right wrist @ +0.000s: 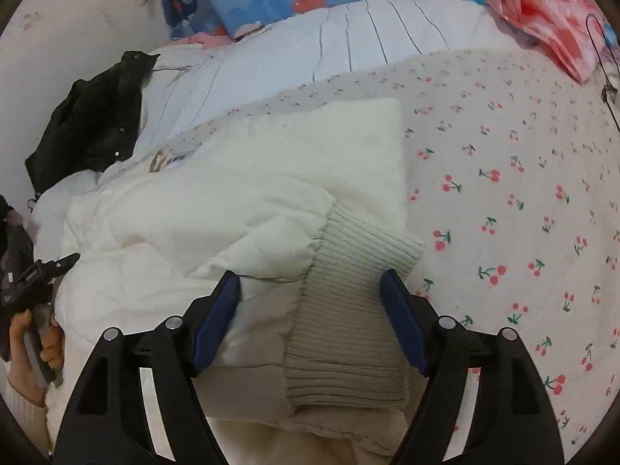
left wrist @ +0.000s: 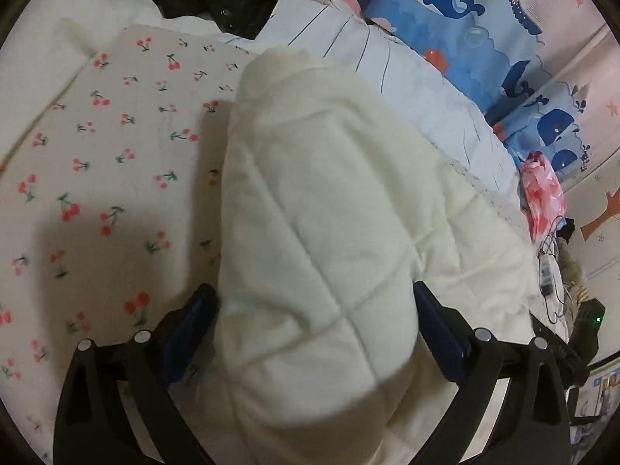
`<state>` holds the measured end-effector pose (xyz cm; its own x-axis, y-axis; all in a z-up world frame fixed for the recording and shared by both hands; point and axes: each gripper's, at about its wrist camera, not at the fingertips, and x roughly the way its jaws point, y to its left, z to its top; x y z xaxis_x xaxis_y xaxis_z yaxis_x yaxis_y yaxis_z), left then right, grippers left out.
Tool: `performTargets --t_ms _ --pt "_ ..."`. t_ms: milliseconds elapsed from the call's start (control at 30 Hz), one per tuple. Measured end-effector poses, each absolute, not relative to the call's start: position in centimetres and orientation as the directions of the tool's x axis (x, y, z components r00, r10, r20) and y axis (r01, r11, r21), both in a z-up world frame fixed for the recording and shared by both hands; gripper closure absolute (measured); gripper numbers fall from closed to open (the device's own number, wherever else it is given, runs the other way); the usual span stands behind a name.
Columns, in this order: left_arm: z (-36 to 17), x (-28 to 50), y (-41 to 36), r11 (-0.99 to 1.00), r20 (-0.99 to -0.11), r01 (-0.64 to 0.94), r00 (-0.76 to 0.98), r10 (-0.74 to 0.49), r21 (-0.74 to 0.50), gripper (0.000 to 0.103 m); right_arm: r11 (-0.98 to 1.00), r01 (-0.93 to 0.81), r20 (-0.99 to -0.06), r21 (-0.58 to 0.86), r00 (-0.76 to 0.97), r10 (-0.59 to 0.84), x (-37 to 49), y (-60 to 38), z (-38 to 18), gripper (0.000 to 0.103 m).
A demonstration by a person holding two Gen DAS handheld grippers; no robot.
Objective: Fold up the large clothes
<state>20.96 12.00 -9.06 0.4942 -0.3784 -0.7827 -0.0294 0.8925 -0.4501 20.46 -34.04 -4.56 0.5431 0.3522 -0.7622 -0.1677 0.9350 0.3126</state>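
Observation:
A white quilted puffer jacket (right wrist: pixel 217 209) lies on the cherry-print bed sheet (right wrist: pixel 503 193). Its grey ribbed cuff (right wrist: pixel 348 310) rests on top, at the end of a folded-over sleeve. My right gripper (right wrist: pixel 310 276) stands open over that cuff, and both blue pads are clear of the knit. In the left wrist view a thick quilted fold of the jacket (left wrist: pixel 310 232) bulges up between the wide-spread fingers of my left gripper (left wrist: pixel 313 290). The jaws are open and the padding fills the gap. The jacket's far end is hidden under this fold.
A black garment (right wrist: pixel 93 124) lies at the bed's far left by the wall. A pale striped duvet (right wrist: pixel 348 35) and blue whale-print pillows (left wrist: pixel 445 4) run along the back. A pink plastic bag (right wrist: pixel 542 11) and cables (left wrist: pixel 550 271) sit at the side.

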Motion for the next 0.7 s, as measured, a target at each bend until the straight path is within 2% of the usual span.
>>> performTargets --t_ms 100,167,233,400,533,700 --pt "-5.7 17.4 13.8 0.879 -0.75 0.023 0.512 -0.419 -0.476 0.008 0.872 -0.183 -0.672 0.454 0.572 0.47 18.1 -37.0 -1.2 0.026" --pt "-2.6 13.0 16.0 0.875 -0.731 0.073 0.518 -0.443 -0.479 0.008 0.856 -0.194 -0.665 0.479 0.557 0.498 15.3 -39.3 -0.6 0.015" --pt "-1.3 8.9 17.6 0.882 -0.74 0.09 0.508 -0.441 -0.463 0.007 0.861 -0.207 -0.694 0.465 0.518 0.5 11.3 -42.5 -1.0 0.012" --pt "-3.9 -0.5 21.3 0.856 -0.789 0.007 0.383 -0.48 -0.517 0.007 0.787 -0.118 -0.712 0.606 0.362 0.602 4.0 -48.6 -5.0 0.012" --pt "-5.8 -6.8 21.6 0.806 -0.77 -0.039 0.323 -0.55 -0.591 0.007 0.685 -0.116 -0.639 0.719 0.277 0.718 -2.1 -49.8 -7.0 0.012" --pt "-7.5 -12.7 21.4 0.752 -0.734 -0.034 0.248 -0.632 -0.658 0.007 0.597 -0.173 -0.571 0.783 0.182 0.801 -7.6 -48.7 -7.1 0.009"
